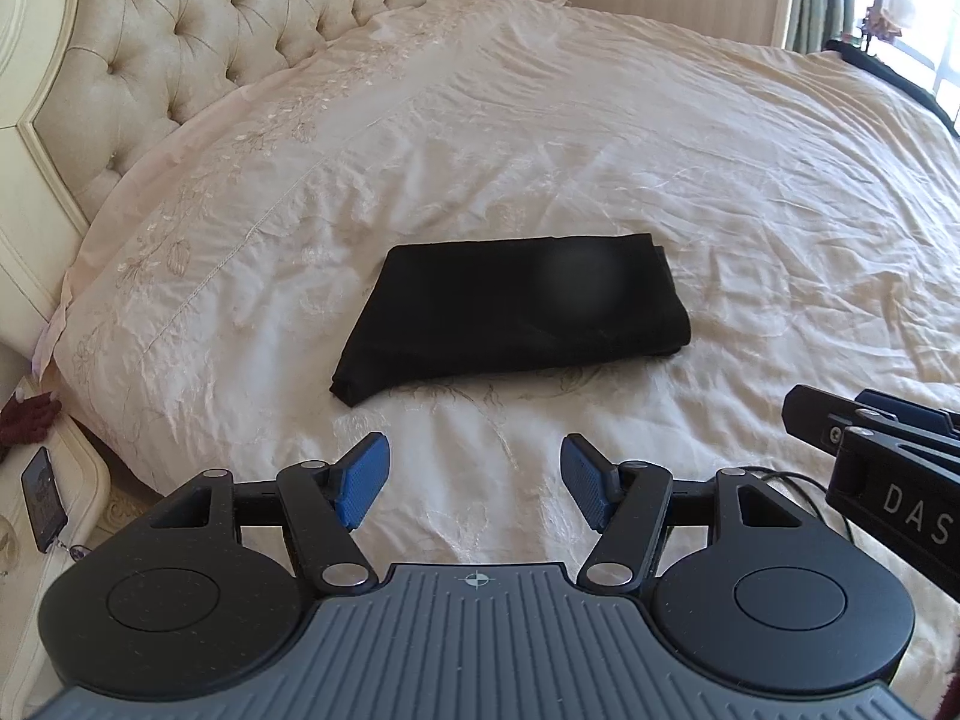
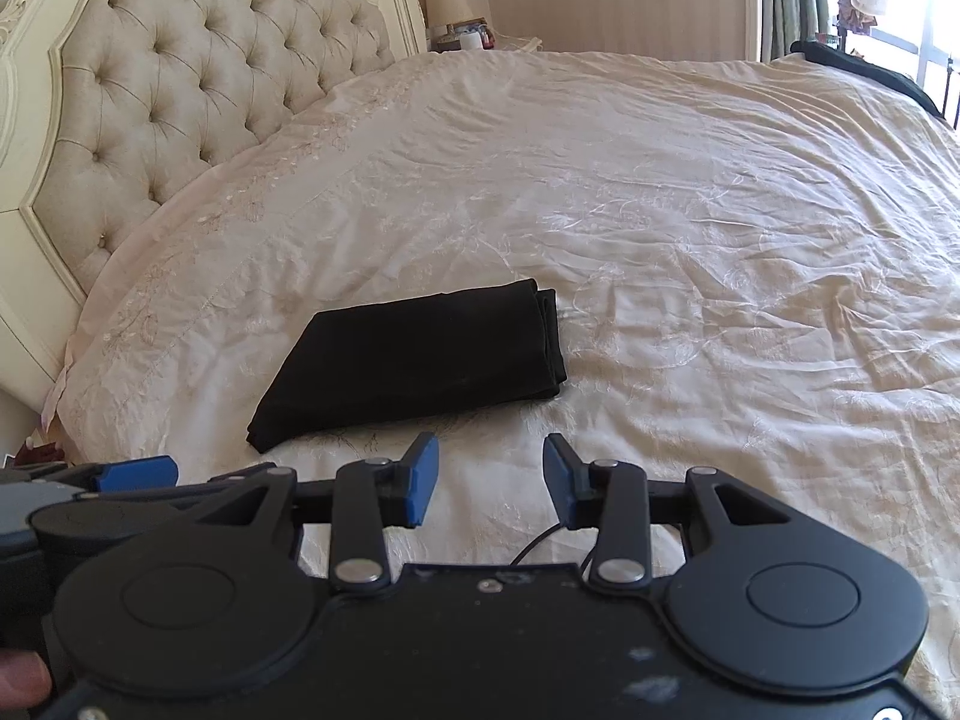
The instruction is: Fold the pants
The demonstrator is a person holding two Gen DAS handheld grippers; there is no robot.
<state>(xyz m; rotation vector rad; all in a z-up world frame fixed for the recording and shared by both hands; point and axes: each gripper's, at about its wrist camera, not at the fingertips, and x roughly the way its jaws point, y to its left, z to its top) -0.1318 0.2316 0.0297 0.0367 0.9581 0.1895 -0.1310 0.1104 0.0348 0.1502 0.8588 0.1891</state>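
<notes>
The black pants (image 1: 510,312) lie folded into a flat rectangle on the cream bedspread (image 1: 690,180), a short way beyond both grippers; they also show in the right wrist view (image 2: 414,360). My left gripper (image 1: 474,483) is open and empty, held above the bedspread just short of the pants' near edge. My right gripper (image 2: 489,477) is open and empty, also short of the pants, slightly to their right. The right gripper's body shows at the right edge of the left wrist view (image 1: 888,468).
A tufted cream headboard (image 1: 210,42) stands at the left. A nightstand (image 1: 60,510) with a phone (image 1: 42,498) is at the near left. A lamp (image 2: 447,0) stands at the far corner. Dark cloth (image 2: 864,69) lies at the bed's far right edge by the window.
</notes>
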